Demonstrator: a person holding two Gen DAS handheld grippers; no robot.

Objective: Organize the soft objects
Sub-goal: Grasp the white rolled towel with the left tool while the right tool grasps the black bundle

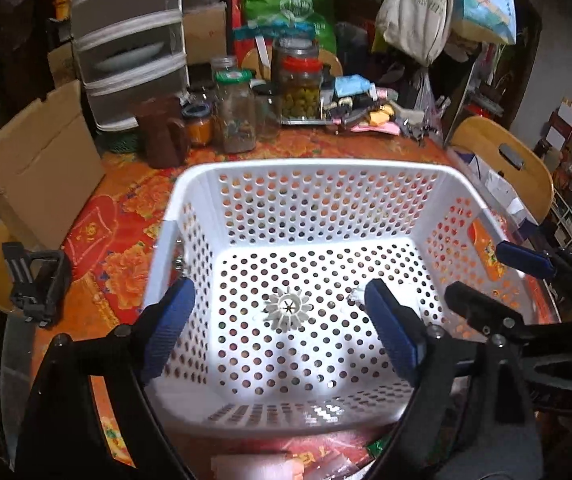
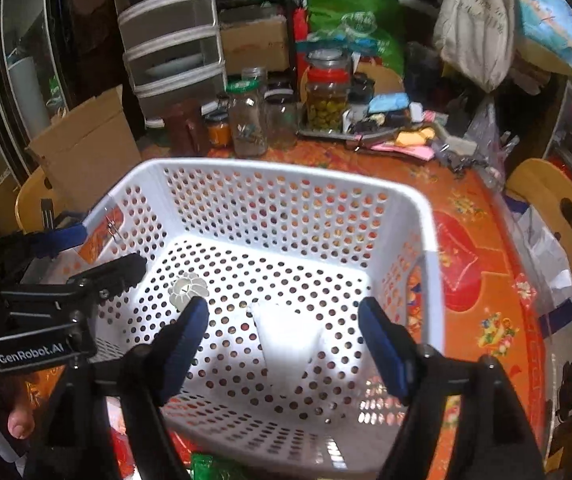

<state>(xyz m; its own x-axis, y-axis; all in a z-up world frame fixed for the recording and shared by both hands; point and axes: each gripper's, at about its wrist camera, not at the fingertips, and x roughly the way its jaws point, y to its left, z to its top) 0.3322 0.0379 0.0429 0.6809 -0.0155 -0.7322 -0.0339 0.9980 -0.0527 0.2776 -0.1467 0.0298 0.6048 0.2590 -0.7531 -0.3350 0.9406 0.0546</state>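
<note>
both tools hang over the white perforated basket [image 1: 306, 184], which stands on the red and orange flowered surface [image 1: 98, 240], and both point down into it. the left tool [image 1: 278, 332] has its blue pads spread wide with nothing between them; under it, on the basket floor, lies a small white ribbed flower-like piece [image 1: 286, 308]. the right tool [image 2: 286, 340] is spread just as wide and grips nothing either. between its pads, lower down on the basket floor, lies a pale white folded thing [image 2: 286, 336], probably a soft cloth or tissue, though glare washes it out and i cannot say which.

as i read it, the step in hand is a drop into the basket, and with both tools empty that drop looks done. the basket is otherwise bare, so the sorting seems early rather than near its end.

what is left is harder to tell. near the bottom edge of the views, outside the near wall of the basket, there is a pale roll or packet [image 1: 254, 466] and a scrap of green wrapper [image 2: 210, 468]; these may be next. the jars [image 1: 238, 116] and clutter at the far side of the surface look apart from the job.
</note>
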